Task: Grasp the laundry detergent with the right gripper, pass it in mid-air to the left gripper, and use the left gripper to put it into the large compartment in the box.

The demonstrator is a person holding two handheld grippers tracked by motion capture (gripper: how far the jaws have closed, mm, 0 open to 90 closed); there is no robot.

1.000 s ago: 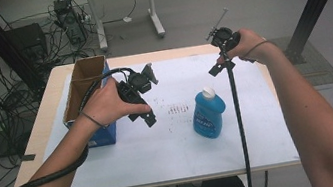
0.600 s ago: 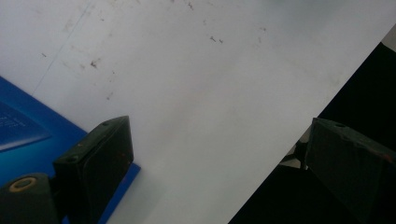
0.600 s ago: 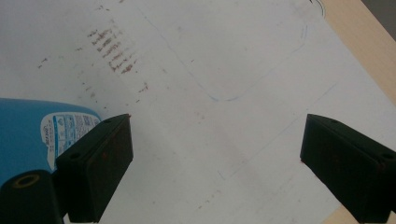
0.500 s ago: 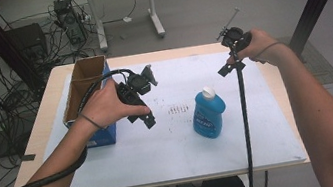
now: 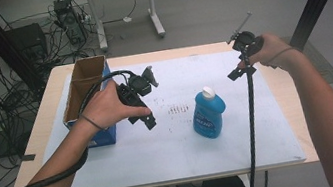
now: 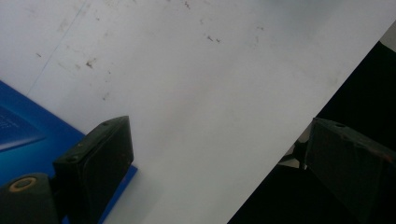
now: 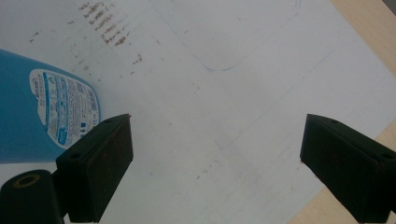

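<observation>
A blue bottle (image 5: 208, 114) with a white cap stands upright on the white mat (image 5: 163, 149), right of centre. My left gripper (image 5: 151, 98) hovers over the mat just right of the box, jaws wide apart and empty. Its own view looks past the open left gripper (image 6: 219, 140) at bare mat, with the blue box side (image 6: 18, 126) at the left. My right gripper (image 5: 235, 57) is held up above the mat's far right part, away from the bottle. In its view the right gripper (image 7: 217, 135) is open and empty, and the bottle (image 7: 32, 107) lies off to the left.
An open cardboard box with blue sides (image 5: 84, 94) stands at the mat's left edge. The wooden table edge (image 5: 284, 100) shows right of the mat. Black cables trail from both grippers. Beyond the table are a floor with cable tangles and another table's legs.
My right hand has carried its gripper to the right, farther from the bottle. The left hand, the bottle and the box have stayed put.
</observation>
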